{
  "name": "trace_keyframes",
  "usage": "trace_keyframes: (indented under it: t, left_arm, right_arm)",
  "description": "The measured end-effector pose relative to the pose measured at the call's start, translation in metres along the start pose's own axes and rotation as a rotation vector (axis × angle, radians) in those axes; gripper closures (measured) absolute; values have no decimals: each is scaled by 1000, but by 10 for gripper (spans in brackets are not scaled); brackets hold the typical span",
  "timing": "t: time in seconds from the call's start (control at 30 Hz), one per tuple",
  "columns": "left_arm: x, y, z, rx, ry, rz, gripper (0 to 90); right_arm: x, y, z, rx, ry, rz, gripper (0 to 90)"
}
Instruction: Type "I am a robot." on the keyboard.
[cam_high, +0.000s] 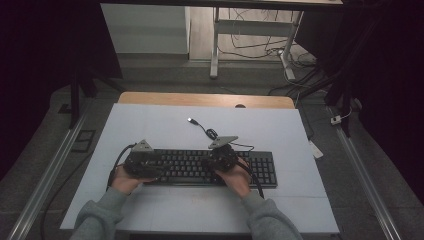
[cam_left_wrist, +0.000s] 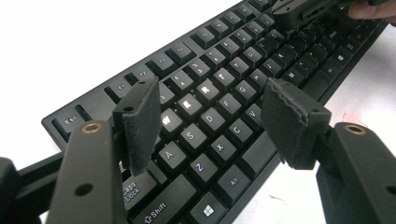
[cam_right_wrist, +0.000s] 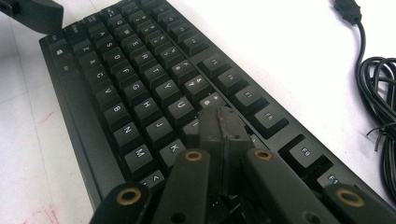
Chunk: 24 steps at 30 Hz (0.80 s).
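Nearest you in the high view, your two grey sleeves come up from the bottom edge, and each hand grips a tool over the black keyboard (cam_high: 200, 169), which lies across the lower middle of the pale table (cam_high: 150, 125).

Your left gripper (cam_high: 151, 171) sits at the keyboard's left end. In the left gripper view its jaws are spread wide, the pads (cam_left_wrist: 140, 122) apart over the keys, with nothing between them; the W, E, R, S and D keys show in the gap.

Your right gripper (cam_high: 221, 159) is just left of centre frame in the high view, over the middle of the keyboard. In the right gripper view its jaws are pressed together, the pads meeting in the lower middle of the frame, over the keys near I and K; whether they touch a key cannot be told.

Farther back, the keyboard's black cable (cam_high: 212, 134) lies coiled behind the keyboard, and its USB plug (cam_high: 191, 120) rests on the table above centre.
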<state>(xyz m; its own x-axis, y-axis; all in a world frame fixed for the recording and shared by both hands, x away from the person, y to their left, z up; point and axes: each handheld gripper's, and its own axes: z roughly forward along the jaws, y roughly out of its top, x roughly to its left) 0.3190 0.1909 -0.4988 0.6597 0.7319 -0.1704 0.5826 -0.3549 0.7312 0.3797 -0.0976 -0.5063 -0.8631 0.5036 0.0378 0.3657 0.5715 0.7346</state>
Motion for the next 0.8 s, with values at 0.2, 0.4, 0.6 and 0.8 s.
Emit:
trace_keyframes:
  t: [0.2,0.4,0.6,0.8]
  left_arm:
    - [-1,0,1,6,-1,7,378]
    - [1,0,2,11,1,6,378]
    - [0,0,1,4,5,5,376]
    - [-1,0,1,5,6,11,377]
  right_arm:
    - [2,-1,3,6,-6,-14,900]
    - [1,-2,4,7,-5,-15,900]
    - [-1,-4,5,20,-10,-11,900]
    - [2,-5,4,4,-27,-30,900]
